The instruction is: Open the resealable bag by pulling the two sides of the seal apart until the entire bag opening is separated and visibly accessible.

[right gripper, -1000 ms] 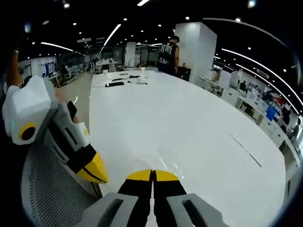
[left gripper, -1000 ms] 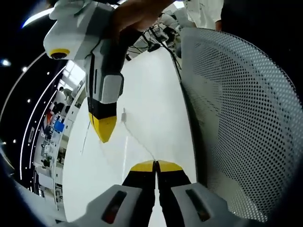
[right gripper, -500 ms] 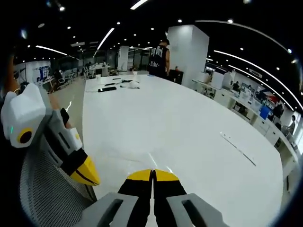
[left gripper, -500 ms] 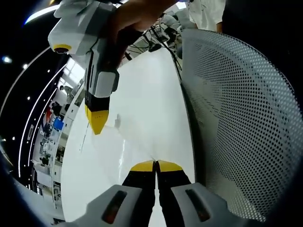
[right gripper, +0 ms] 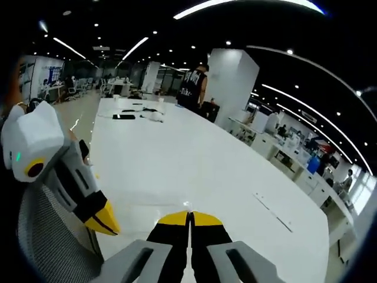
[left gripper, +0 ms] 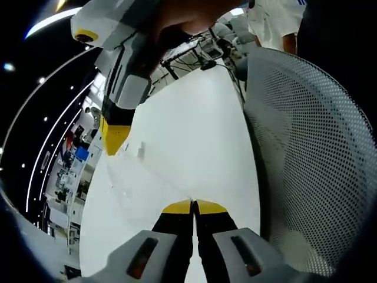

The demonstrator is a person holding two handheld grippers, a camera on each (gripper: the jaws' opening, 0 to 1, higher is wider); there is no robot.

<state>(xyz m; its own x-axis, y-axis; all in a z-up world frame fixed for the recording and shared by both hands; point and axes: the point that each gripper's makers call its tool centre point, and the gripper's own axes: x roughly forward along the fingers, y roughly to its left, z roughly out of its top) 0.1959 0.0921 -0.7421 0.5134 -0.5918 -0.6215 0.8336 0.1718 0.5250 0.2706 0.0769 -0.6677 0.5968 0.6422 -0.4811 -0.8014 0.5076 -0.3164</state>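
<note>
The resealable bag [left gripper: 146,172] is clear and hard to make out. In the left gripper view it shows as a faint film stretched over the white table [left gripper: 194,124], running from my left gripper [left gripper: 192,204] up to my right gripper [left gripper: 113,145]. Both grippers have their yellow-tipped jaws pressed together, and each appears to pinch one side of the film. In the right gripper view my right gripper [right gripper: 189,214] is shut at the bottom, with a small glint of plastic at its tip. My left gripper [right gripper: 103,224] comes in from the left, held by a hand.
A white mesh chair back [left gripper: 312,153] stands close on the right, and it shows again [right gripper: 47,247] at lower left. The long table [right gripper: 194,159] carries dark items [right gripper: 126,116] at its far end, where a person [right gripper: 191,88] stands. Cables [left gripper: 200,53] lie at the table's far edge.
In the left gripper view the right gripper has drawn up and to the left, away from my left gripper's tips. Both cameras have shifted slightly; both pairs of jaws stay shut.
</note>
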